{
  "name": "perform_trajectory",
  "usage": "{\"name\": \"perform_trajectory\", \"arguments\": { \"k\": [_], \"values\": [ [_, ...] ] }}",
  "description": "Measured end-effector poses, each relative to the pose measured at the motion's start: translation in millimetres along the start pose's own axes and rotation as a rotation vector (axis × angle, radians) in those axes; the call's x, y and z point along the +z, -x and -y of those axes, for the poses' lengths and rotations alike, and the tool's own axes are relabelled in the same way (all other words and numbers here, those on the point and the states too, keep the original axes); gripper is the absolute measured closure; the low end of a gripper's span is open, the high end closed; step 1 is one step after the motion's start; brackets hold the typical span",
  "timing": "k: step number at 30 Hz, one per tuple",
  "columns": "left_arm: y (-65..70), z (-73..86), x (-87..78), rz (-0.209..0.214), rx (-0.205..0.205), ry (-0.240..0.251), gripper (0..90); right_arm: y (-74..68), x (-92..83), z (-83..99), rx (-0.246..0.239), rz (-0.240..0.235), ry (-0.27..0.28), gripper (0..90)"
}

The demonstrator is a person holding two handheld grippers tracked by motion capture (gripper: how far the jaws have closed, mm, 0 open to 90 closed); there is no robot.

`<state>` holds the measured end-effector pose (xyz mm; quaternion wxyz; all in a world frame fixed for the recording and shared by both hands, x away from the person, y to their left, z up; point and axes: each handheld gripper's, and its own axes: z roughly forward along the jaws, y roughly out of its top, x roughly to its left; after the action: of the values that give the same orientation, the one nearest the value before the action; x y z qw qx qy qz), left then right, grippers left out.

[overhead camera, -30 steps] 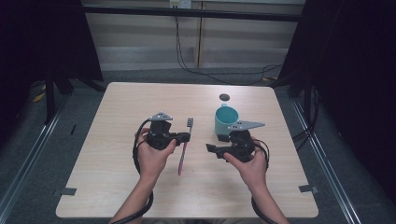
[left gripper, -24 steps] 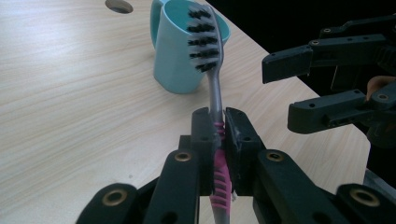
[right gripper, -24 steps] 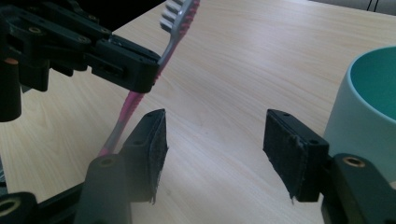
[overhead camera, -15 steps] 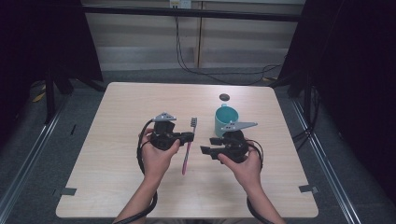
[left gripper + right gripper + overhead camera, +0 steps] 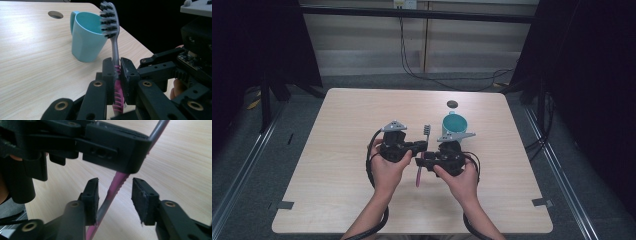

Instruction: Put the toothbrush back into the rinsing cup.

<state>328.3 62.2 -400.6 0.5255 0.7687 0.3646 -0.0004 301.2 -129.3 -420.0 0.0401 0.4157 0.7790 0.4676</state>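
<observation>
The bench (image 5: pixel 337 165) carries a teal cup (image 5: pixel 454 125), which stands just beyond the right gripper (image 5: pixel 424 161) and its fingers. The left gripper (image 5: pixel 422 145) has its fingers clamped on the ribbed pink grip of a toothbrush (image 5: pixel 113 47), bristle head raised past the fingertips. The right gripper's fingers (image 5: pixel 91 195) have just been closing; they stand apart on either side of the pink handle below, not pressing it.
</observation>
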Motion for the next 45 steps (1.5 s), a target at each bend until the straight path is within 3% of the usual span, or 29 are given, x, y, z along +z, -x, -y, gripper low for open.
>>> {"name": "perform_trajectory", "arguments": {
  "k": [6,9,11,14,17,20,26,30,38,45],
  "values": [
    [0.4,0.7,-1.0,0.004,0.004,0.006,82.9,1.4,-2.7,-1.2,0.011,-0.001,0.021,76.8],
    [1.4,0.1,-1.9,0.010,0.011,0.008,82.9,3.4,-3.9,-0.5,0.011,0.003,0.022,80.8],
    [1.5,0.0,-2.2,0.023,0.010,0.014,82.8,5.8,-5.9,-0.1,0.018,-0.006,0.027,81.4],
    [2.3,-0.4,-1.8,0.027,0.045,0.017,79.8,5.6,-8.4,-0.8,0.023,0.003,0.028,81.8],
    [0.6,0.8,-2.1,0.016,0.069,0.034,62.6,10.9,-11.9,-1.2,0.030,0.022,0.036,81.9],
    [-0.2,2.2,-5.9,0.026,0.073,0.046,56.5,19.1,-16.5,0.1,0.044,0.036,0.046,81.9],
    [0.8,9.9,-8.6,0.024,0.108,0.011,51.4,34.2,-29.9,1.5,0.093,0.058,0.096,81.9],
    [3.0,19.0,2.3,0.049,0.123,-0.024,50.5,38.4,-35.8,-1.2,0.126,0.035,0.148,81.8],
    [2.6,32.0,28.8,0.058,0.103,-0.086,53.0,31.5,-33.3,-6.7,0.128,0.012,0.159,81.8],
    [6.7,32.2,35.1,0.086,0.089,-0.107,77.9,26.3,-30.5,-11.0,0.122,0.006,0.168,81.6]
  ]
}}
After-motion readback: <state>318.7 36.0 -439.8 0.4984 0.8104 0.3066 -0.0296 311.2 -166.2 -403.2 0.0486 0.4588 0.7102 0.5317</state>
